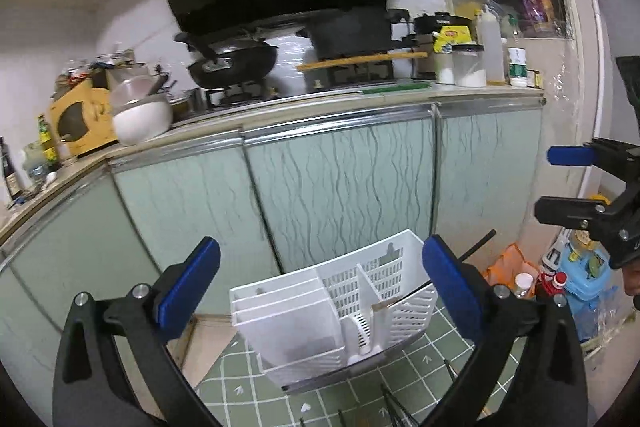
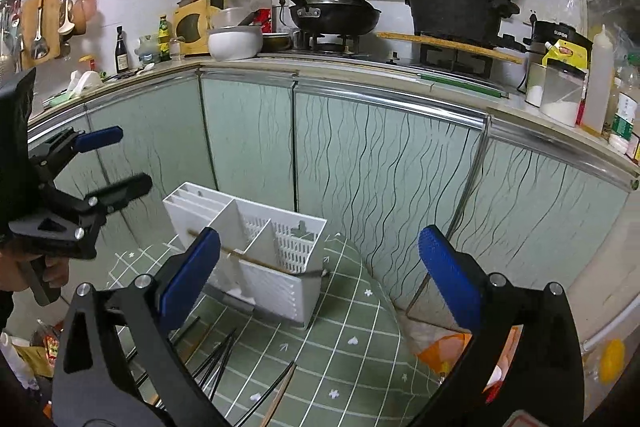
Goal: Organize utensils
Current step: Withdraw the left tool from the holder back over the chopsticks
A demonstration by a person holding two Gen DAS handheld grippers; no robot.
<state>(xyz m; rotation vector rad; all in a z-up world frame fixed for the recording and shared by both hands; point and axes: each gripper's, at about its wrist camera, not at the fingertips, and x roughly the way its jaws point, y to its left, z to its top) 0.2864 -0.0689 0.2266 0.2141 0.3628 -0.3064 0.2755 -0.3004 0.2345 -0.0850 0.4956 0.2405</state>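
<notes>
A white plastic utensil holder (image 1: 336,311) stands on a green grid-patterned cloth (image 1: 412,383) spread over the worktop, in front of pale green cabinet doors (image 1: 340,183). Its left section is a solid-walled slotted box, and to the right of that come two compartments with perforated lattice walls, split by a plain divider. One thin stick (image 2: 256,259), probably a chopstick though the view is too coarse to be sure, lies tilted across the holder's top edge, its right end poking past the holder's right corner. Loose dark chopsticks (image 2: 218,361) lie on the cloth in front of the holder, near the camera. The left tool (image 1: 320,291) has its blue-padded jaws spread wide with nothing gripped; seen from its own camera, the holder sits between and beyond the pads, untouched. The right tool (image 2: 320,287) is likewise spread wide and empty, and in its view the holder lies ahead toward the left pad, apart from it, with the loose chopsticks lower left.
</notes>
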